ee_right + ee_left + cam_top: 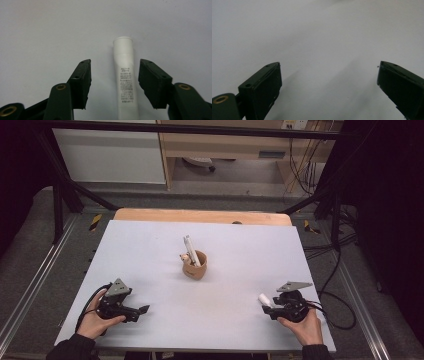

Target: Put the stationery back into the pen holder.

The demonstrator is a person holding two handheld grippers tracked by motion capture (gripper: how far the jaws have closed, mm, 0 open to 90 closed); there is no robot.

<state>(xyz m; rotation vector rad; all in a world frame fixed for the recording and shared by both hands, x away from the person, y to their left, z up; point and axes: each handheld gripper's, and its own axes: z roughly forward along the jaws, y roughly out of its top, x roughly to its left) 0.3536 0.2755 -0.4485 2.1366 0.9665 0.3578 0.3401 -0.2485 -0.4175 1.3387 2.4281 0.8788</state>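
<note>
Pale grey sheeting covers the table (165,255), with a wooden edge showing at its far side and dark framing around it. Near the table's middle stands a brown ceramic cup (195,266) holding an upright white tube or pen (191,249) and a small pale figure on its near rim. Nearer the person than the cup and off to its left, the left gripper (144,309) rests in the left hand, jaws spread wide with nothing between them. Nearer than the cup and off to its right, the right gripper (268,306) straddles a white squeeze tube (125,80) that lies lengthwise between its jaws, cap end pointing away towards the cup. Both pads stand clear of the tube, so it is not gripped.

Judging from this, the step is picking up the tube, probably for the cup. A good grasp would centre the jaws on the printed body, close squarely across its width, and lift it without squeezing hard.
</note>
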